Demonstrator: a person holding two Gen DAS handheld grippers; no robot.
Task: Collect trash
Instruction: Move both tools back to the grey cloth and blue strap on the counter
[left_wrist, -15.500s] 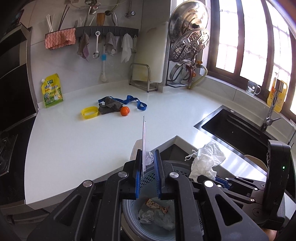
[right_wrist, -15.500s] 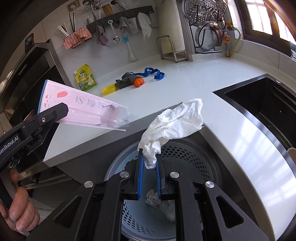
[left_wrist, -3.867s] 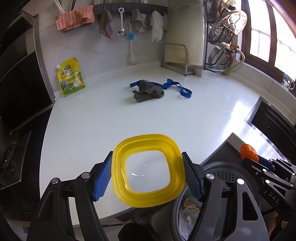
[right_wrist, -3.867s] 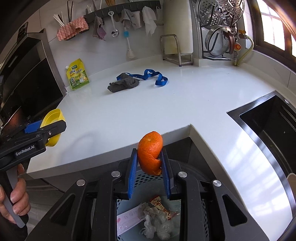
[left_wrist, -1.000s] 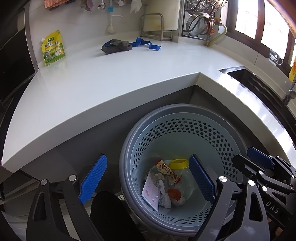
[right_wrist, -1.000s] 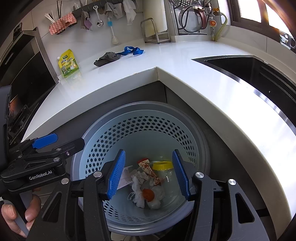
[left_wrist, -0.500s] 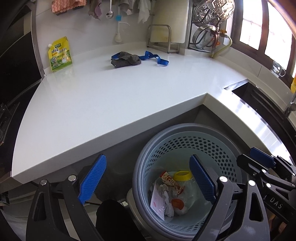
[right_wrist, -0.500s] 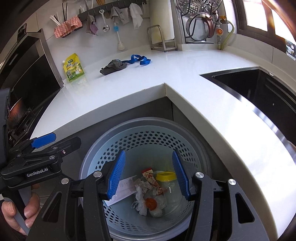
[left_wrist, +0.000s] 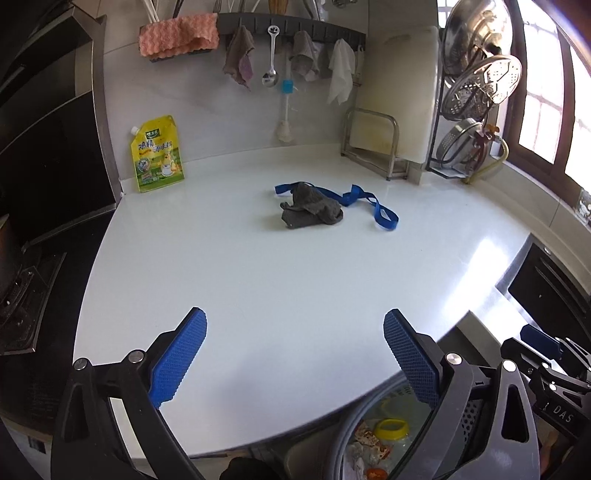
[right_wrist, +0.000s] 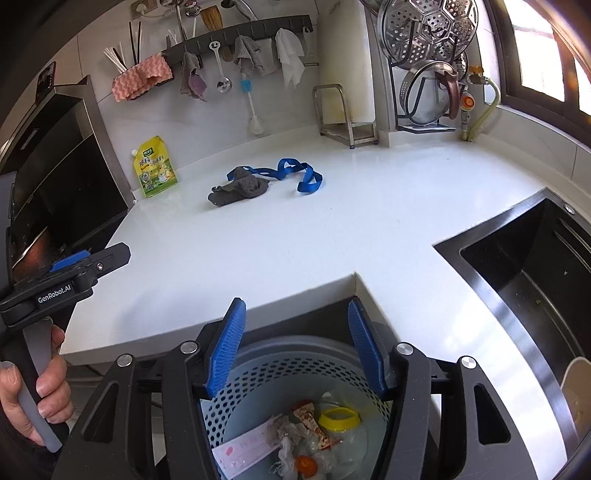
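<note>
A grey perforated bin (right_wrist: 258, 373) stands below the counter's inner corner, holding a yellow-rimmed container (right_wrist: 339, 417), a pink packet, crumpled tissue and orange peel (right_wrist: 306, 463). On the white counter (left_wrist: 277, 295) lie a dark grey rag (left_wrist: 310, 212) and a blue strap (left_wrist: 373, 206). My left gripper (left_wrist: 295, 354) hovers over the counter's front, its jaws opening wide with nothing between them. My right gripper (right_wrist: 295, 350) hangs above the bin (left_wrist: 373, 424), jaws opening, empty. The left gripper (right_wrist: 88, 266) also shows at the left of the right wrist view, with a hand on its handle.
A yellow refill pouch (left_wrist: 157, 158) leans on the back wall. A rail with cloths, a sponge and utensils (left_wrist: 273, 55) hangs above. A metal rack with a cutting board (left_wrist: 384, 147) and steamer lids stands back right. The black sink (right_wrist: 535, 277) lies right, a stove left.
Both grippers have risen from just over the bin and tilted up toward the counter. The bin has slid to the bottom of both views. Both jaws stand slightly wider.
</note>
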